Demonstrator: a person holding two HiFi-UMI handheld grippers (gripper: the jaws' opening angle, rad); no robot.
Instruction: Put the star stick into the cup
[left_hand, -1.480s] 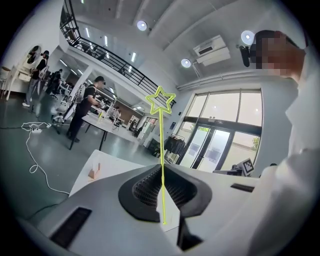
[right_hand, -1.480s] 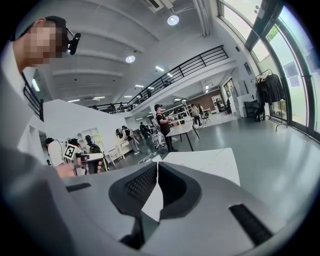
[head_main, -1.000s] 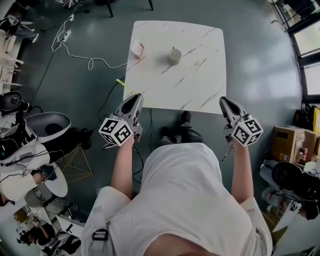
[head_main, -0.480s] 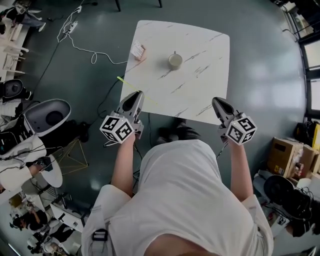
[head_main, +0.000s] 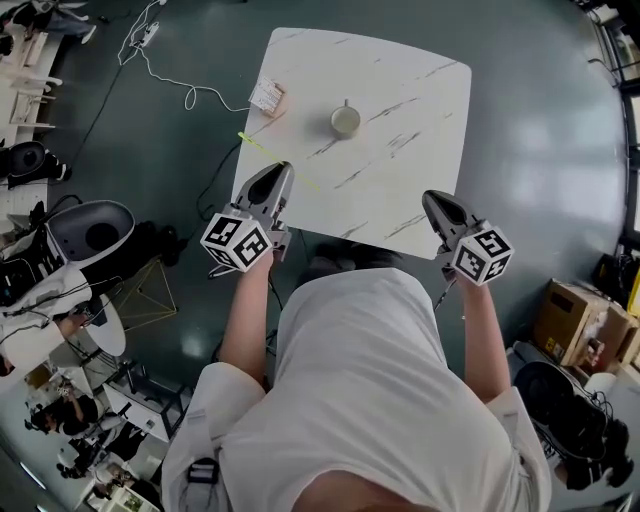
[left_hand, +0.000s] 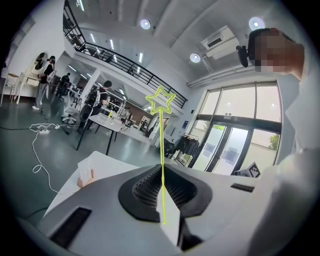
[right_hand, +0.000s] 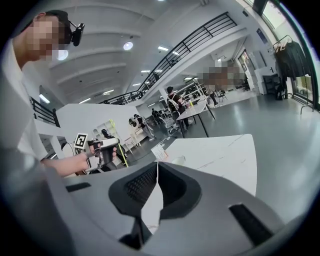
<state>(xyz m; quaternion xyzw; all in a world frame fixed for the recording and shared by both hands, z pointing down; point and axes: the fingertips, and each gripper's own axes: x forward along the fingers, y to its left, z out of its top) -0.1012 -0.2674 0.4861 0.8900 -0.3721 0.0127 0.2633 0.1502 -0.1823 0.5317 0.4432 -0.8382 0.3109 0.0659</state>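
The star stick (left_hand: 161, 150) is a thin yellow-green rod with an outline star on top. It stands upright between the jaws of my left gripper (left_hand: 163, 220), which is shut on it. In the head view the star stick (head_main: 254, 147) slants out past the left edge of the white marble table (head_main: 400, 80), and my left gripper (head_main: 277, 172) hangs over the table's near left corner. The small pale cup (head_main: 346, 120) stands apart at the table's middle back; the cup (right_hand: 178, 160) also shows in the right gripper view. My right gripper (head_main: 430, 198) is shut and empty at the near right edge.
A small white and tan card box (head_main: 268, 97) sits at the table's far left edge. Cables (head_main: 170, 80) trail on the grey floor to the left. A white round seat (head_main: 95, 235) stands at the left and a cardboard box (head_main: 575, 310) at the right.
The person has stepped closer to the table. Both grippers now reach over its near edge, and the left one still holds the stick.
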